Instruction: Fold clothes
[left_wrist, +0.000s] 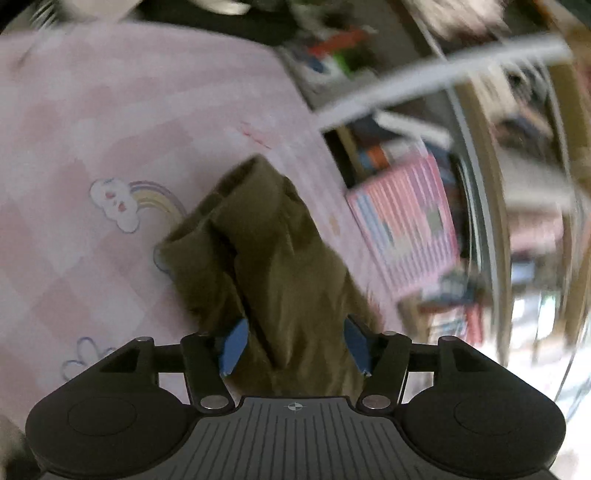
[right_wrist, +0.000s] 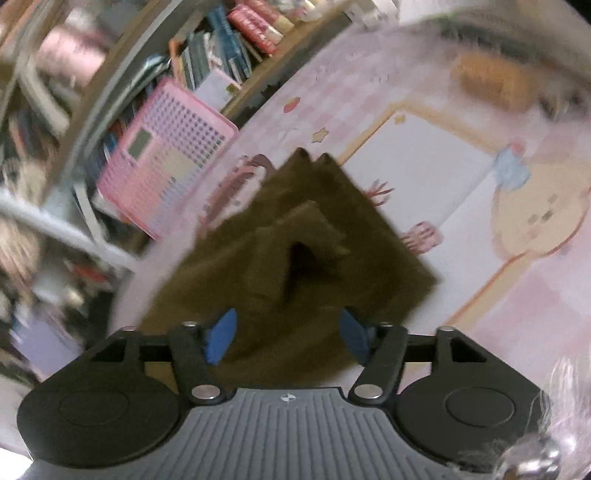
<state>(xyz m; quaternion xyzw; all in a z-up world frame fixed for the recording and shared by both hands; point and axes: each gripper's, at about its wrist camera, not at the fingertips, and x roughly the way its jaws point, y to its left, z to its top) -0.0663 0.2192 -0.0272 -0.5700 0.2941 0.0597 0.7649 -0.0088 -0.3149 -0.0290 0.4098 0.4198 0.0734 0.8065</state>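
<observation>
You're over a pink checked play mat (right_wrist: 424, 122) — beside it, a bookshelf (right_wrist: 221, 55) fronted by a pink perforated basket (right_wrist: 166, 158).

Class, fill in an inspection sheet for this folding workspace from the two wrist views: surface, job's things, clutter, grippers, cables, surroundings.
Surface: pink checked mat with cloud, rainbow and star prints.
Job's things: one olive garment, bunched in folds, lying between both grippers' fingers; its far corners rest on the mat.
Clutter: an orange-brown object on the mat, too blurred to name.
Grippers: left gripper and right gripper both have their blue fingers spread, with cloth in the gap; whether they grip it cannot be told.
Cables: nothing seen.
Surroundings: pink perforated basket beside the mat; bookshelf behind it; a white bar, blurred.
</observation>
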